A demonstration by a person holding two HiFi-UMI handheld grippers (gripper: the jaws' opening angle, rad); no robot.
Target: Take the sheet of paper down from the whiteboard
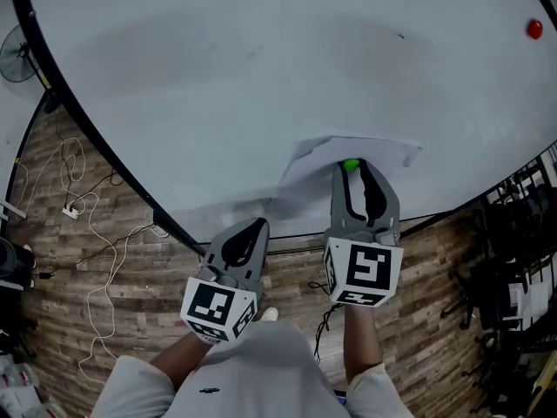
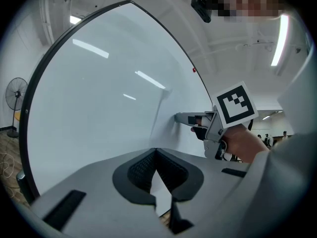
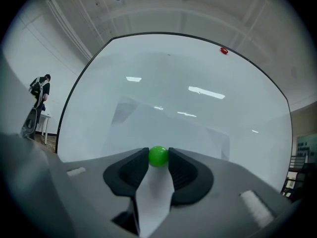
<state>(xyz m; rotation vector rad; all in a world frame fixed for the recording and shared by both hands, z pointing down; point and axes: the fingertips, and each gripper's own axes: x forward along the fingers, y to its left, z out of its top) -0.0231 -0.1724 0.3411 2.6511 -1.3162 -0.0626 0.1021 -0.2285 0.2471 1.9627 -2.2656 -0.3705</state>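
Note:
The sheet of paper point(image 1: 374, 153) hangs crumpled and bulging low on the whiteboard point(image 1: 261, 77). A green ball magnet point(image 1: 351, 165) sits on it. My right gripper point(image 1: 352, 170) points at the board with its two fingertips pressed on either side of the green magnet point(image 3: 158, 156). My left gripper point(image 1: 258, 225) is further left, its jaws shut at the sheet's lower left edge, where a white sliver of paper point(image 2: 159, 185) shows between the pads. In the left gripper view the paper's edge point(image 2: 159, 113) runs down to the left gripper point(image 2: 156, 150).
A red magnet point(image 1: 534, 30) sticks to the board's upper right. A fan point(image 1: 16, 55) stands at the far left, and cables point(image 1: 87, 207) lie on the wooden floor. Dark racks point(image 1: 513, 251) stand at the right. A person point(image 3: 39, 88) stands far off.

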